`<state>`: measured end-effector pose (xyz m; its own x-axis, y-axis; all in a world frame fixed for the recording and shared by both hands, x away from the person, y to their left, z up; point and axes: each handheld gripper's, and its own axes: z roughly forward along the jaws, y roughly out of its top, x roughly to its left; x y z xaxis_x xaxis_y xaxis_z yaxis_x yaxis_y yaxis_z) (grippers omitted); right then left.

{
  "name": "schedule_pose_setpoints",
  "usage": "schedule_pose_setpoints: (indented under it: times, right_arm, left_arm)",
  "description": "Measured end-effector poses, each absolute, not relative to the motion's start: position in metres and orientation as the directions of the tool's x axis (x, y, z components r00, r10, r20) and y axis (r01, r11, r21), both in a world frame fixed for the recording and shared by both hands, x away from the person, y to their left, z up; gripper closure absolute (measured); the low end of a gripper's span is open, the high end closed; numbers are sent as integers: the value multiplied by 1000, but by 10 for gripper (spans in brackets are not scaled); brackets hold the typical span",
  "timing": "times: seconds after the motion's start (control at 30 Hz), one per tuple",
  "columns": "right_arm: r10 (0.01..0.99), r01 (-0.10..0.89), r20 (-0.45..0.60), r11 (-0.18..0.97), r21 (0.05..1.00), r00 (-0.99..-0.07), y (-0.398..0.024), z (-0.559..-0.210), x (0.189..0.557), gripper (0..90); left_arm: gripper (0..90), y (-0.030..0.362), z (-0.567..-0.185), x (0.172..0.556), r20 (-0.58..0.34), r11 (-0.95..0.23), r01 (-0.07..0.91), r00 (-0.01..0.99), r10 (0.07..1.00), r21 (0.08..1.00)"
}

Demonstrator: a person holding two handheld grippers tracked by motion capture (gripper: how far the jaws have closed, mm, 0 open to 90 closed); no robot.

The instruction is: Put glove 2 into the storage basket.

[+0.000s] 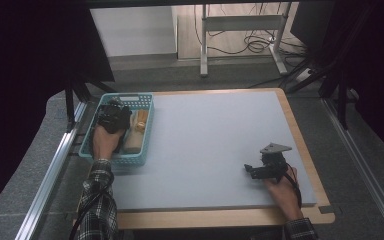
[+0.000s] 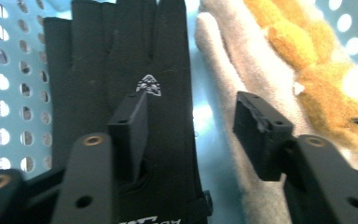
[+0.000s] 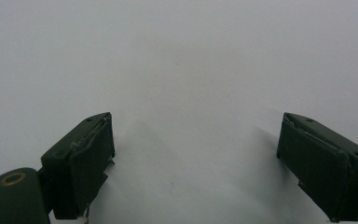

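Observation:
My left gripper [image 1: 112, 116] reaches into a teal plastic basket [image 1: 125, 161] at the table's left edge. In the left gripper view its jaws [image 2: 193, 109] stand apart just above a black fingerless glove [image 2: 102, 56] that lies flat on the basket floor; the pads do not press on it. Beside the glove lie a beige cloth piece [image 2: 223, 70] and a yellow plush toy [image 2: 307, 60]. My right gripper [image 1: 252, 170] rests low over the grey mat [image 1: 205, 140] at the front right, and its jaws [image 3: 196, 128] are open with nothing between them.
The basket's perforated walls close in around my left gripper. Wooden table edges [image 1: 220, 217] frame the mat. Metal rails [image 1: 50, 170] run along both sides, and a desk frame with cables [image 1: 245, 45] stands on the floor beyond.

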<state>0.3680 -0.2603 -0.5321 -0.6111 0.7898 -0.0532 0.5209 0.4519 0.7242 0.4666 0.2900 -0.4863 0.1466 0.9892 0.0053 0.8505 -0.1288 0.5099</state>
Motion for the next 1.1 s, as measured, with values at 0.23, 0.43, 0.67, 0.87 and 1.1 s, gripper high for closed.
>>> schedule_pose_setpoints:
  times: [0.23, 0.43, 0.67, 0.87, 1.1]
  right_arm:
    - [790, 521, -54, 452, 724, -611, -260, -532, 368, 107]
    - [790, 520, -54, 452, 724, -611, -260, -532, 368, 107]
    - [789, 520, -55, 453, 724, -611, -260, -532, 368, 107]
    - [790, 520, -54, 452, 724, -611, -260, -532, 368, 107]
    - [790, 521, -54, 452, 724, -611, -260, -532, 368, 107]
  left_arm:
    - [317, 302, -482, 461, -46, -88, 829, 136, 990, 552]
    - [214, 307, -480, 456, -91, -59, 815, 137, 986, 577]
    - [143, 304, -473, 451, -99, -85, 789, 181, 978, 609]
    - [79, 301, -465, 447, -102, -94, 776, 200, 974, 623]
    - [43, 300, -460, 442, -112, -100, 765, 220, 969, 636]
